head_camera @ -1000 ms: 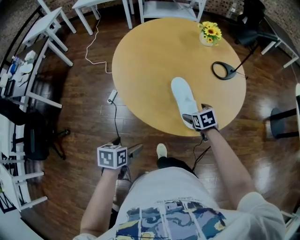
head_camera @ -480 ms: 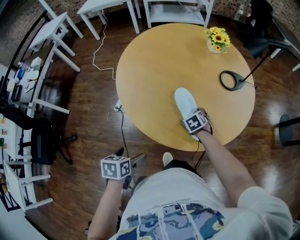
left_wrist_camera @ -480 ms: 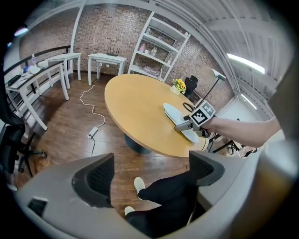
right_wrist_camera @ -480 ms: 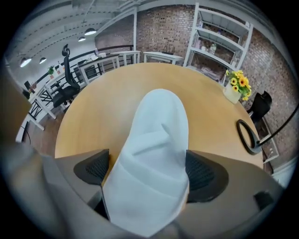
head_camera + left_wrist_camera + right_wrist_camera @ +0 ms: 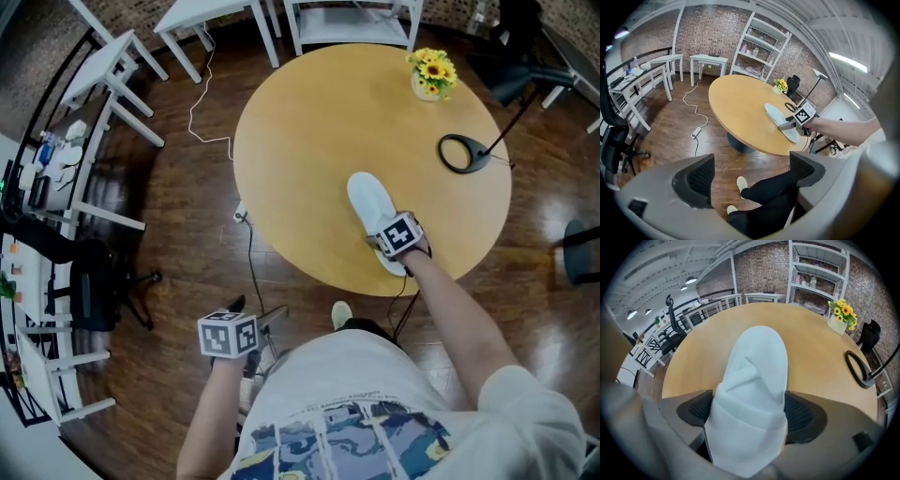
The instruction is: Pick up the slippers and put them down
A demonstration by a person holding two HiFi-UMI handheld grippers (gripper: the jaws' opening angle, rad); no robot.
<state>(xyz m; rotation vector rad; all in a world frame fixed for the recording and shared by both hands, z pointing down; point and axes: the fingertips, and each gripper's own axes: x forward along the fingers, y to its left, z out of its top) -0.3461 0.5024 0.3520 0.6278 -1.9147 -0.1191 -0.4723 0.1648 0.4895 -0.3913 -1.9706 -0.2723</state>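
Right gripper (image 5: 382, 242) is clamped on the heel end of the white fabric slipper (image 5: 368, 202), which lies on the round tan wooden table (image 5: 309, 122) at centre right; left gripper (image 5: 752, 173), lower left, gapes wide and empty; judged: grasp made, lift and set-down pending.

White printed tee (image 5: 375, 380) — dark trousers (image 5: 773, 185)
White shoes (image 5: 741, 182); left gripper (image 5: 750, 174) and right gripper (image 5: 747, 414) grey, with black-and-white marker cubes (image 5: 228, 335).

slipper (image 5: 367, 204): white
table (image 5: 309, 131): tan wood
floor (image 5: 187, 225): dark brown planks
flowers (image 5: 433, 67): yellow
shirt (image 5: 347, 412): white, blue-yellow print
chair (image 5: 89, 281): black
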